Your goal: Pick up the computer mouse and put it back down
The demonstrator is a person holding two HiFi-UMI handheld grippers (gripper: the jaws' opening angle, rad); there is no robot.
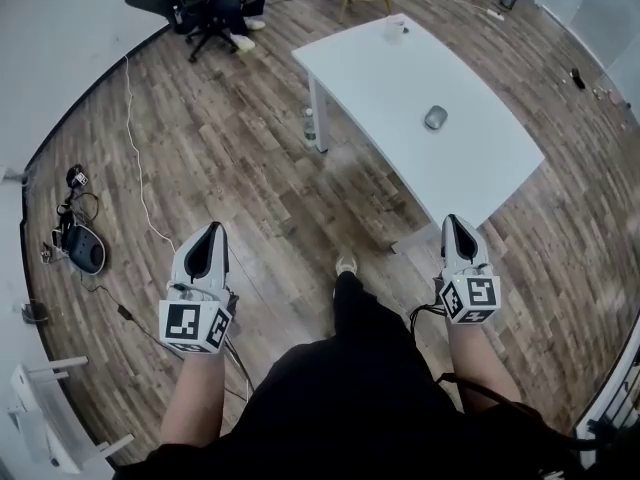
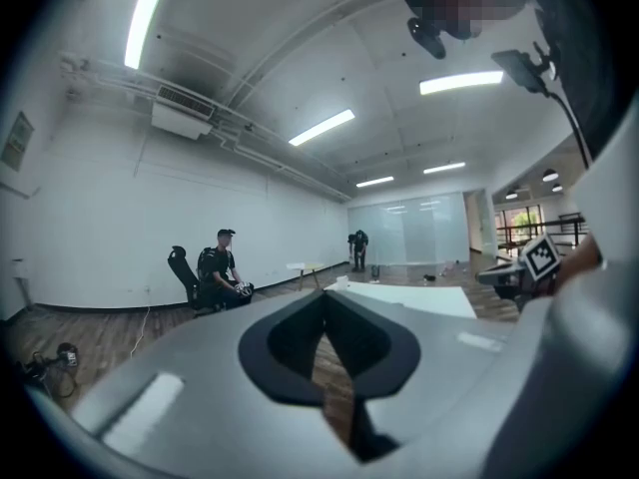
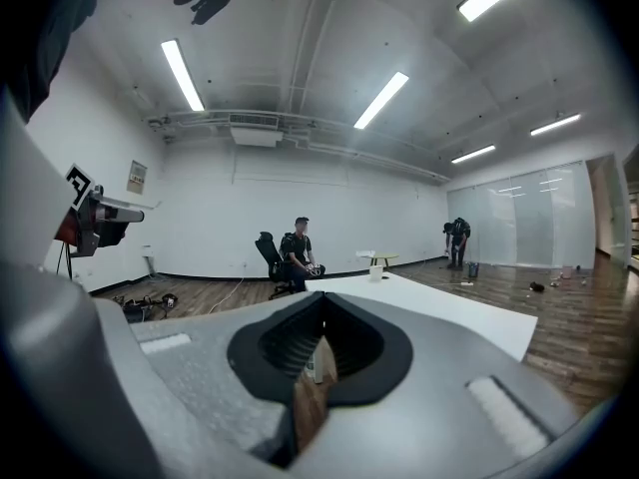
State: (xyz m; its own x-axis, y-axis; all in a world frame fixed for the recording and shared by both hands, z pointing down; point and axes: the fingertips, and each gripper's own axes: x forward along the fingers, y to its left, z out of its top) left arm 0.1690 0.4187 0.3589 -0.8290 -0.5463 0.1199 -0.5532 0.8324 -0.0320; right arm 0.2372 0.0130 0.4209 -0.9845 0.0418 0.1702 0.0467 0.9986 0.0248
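Note:
A grey computer mouse (image 1: 435,117) lies on the white table (image 1: 400,73), toward its right side. Both grippers hang over the wooden floor, short of the table's near corner. My left gripper (image 1: 213,230) is well left of the table, its jaws together with nothing between them (image 2: 324,293). My right gripper (image 1: 453,220) sits just before the near corner, also shut and empty (image 3: 321,295). The table top (image 3: 449,312) stretches ahead in the right gripper view; the mouse does not show in either gripper view.
A white cup (image 1: 396,30) stands at the table's far end. A bottle (image 1: 309,125) stands on the floor by a table leg. A person sits on a chair (image 1: 215,3) at the back. Cables and dark gear (image 1: 80,246) lie at the left wall.

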